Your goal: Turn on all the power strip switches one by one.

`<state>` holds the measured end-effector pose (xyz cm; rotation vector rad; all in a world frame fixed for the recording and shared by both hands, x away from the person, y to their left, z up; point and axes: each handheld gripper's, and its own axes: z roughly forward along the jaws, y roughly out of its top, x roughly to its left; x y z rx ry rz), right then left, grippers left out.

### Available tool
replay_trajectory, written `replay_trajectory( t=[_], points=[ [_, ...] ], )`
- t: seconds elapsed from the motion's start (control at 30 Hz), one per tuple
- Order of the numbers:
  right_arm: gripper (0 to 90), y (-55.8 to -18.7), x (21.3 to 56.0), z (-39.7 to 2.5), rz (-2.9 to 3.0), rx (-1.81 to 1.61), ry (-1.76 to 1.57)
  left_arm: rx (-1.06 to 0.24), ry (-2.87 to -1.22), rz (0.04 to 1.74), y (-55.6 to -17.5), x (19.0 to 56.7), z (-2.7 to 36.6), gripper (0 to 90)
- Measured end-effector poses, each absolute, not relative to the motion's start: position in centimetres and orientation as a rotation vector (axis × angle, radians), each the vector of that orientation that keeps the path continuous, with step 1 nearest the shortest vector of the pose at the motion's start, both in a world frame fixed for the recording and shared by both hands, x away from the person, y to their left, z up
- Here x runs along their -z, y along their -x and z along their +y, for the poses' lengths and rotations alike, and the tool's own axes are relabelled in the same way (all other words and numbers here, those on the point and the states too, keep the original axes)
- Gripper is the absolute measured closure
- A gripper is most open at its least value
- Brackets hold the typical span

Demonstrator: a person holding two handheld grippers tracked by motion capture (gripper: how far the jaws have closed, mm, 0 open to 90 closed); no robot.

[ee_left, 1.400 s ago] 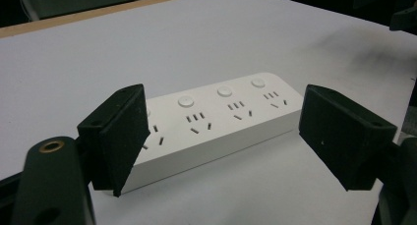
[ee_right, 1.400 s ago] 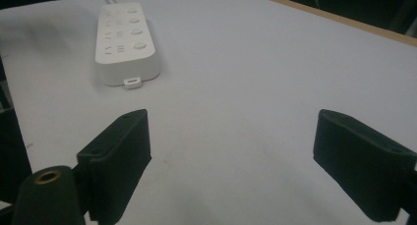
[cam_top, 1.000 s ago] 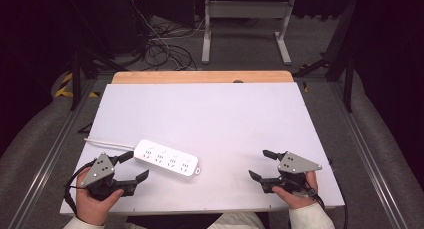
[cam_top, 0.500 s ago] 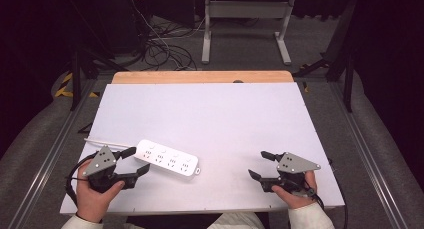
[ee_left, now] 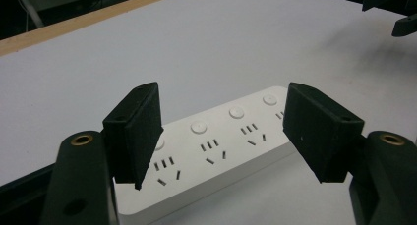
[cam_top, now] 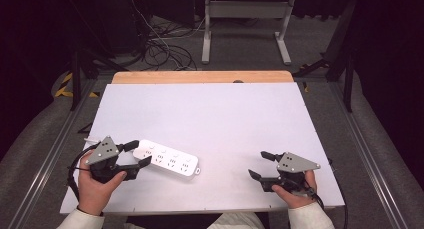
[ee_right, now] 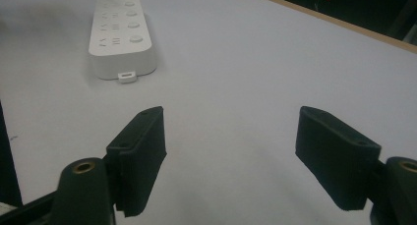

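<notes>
At the left of the high view, the left gripper has moved in on the white power strip: 1 second ago it sat back from the strip's near end, and now its 2 fingers straddle that end. They stand wide apart and hold nothing; the left gripper view shows them above the strip's top face, and whether they touch the casing I cannot tell. I judge this to be the approach for a grasp across the strip's width, with the close yet to come.

The strip lies flat on the white table, in its near-left part, slanted so that its far end points toward the right gripper. It has not shifted over the last second.

The right gripper rests near the table's front-right edge, well apart from the strip, its place almost unchanged. Its fingers are also wide open and empty.

The left gripper view reveals the strip's round buttons and socket slots. The right gripper view shows its end face with a small port. The high view alone gives the whole layout, with cables on the floor beyond the table.
</notes>
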<state>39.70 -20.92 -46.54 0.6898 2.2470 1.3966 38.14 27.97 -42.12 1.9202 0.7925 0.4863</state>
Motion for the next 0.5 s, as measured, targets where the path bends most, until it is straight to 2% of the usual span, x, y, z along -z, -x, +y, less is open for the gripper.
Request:
replay_trajectory(
  t=[0.17,0.23,0.5],
  points=[
    [27.7,-39.7,46.5,-20.9,2.248,-1.395,-0.689,-0.474,-1.93,0.797,-38.6,41.8,27.9,32.1],
    [27.7,-39.7,46.6,-20.9,2.248,-1.396,-0.69,-0.489,-1.96,0.789,-38.8,41.6,27.8,36.3],
    [27.7,-39.7,46.6,-20.8,2.251,-1.398,-0.691,-0.437,-1.994,0.819,-39.7,41.4,28.1,73.3]
  ],
)
